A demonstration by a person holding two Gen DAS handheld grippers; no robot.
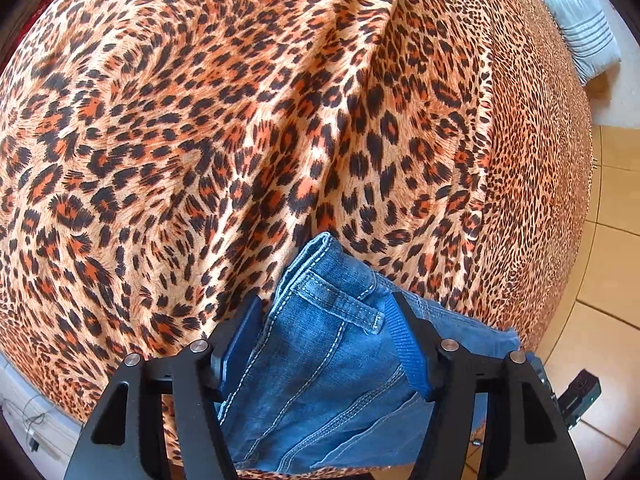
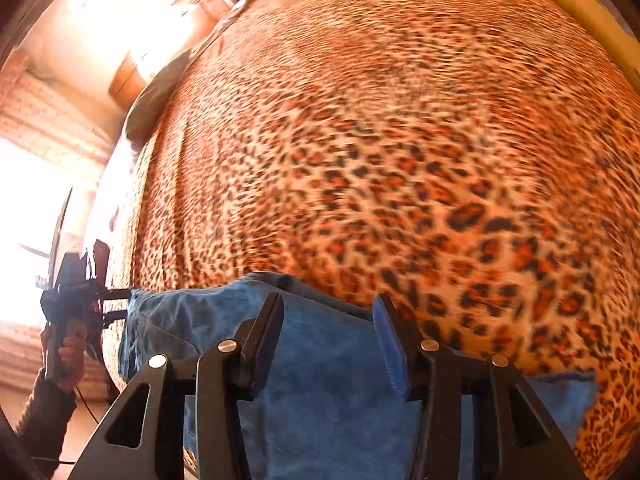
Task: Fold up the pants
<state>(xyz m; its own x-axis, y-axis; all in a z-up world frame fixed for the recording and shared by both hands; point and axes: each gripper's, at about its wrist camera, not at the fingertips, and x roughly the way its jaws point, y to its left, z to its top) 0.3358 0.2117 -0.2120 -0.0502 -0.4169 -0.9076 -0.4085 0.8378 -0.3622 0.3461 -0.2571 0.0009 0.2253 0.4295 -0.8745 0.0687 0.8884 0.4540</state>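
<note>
Blue denim pants (image 1: 320, 380), bunched waistband with belt loop, pinched in left gripper (image 1: 326, 320). Right gripper (image 2: 328, 312) spread apart above denim. Leopard-print bedspread (image 1: 200, 120); tiled floor (image 1: 612, 280).

Motion blur is smearing the whole right wrist view, so the leopard-print bedspread (image 2: 400, 140) is losing its spots and the jeans (image 2: 320, 380) are showing no stitching. The lower frame edge is cutting the denim off in both views. Glare is washing out the room at left, and the left gripper (image 2: 120, 304) there is reading too small to judge its fingers.
</note>
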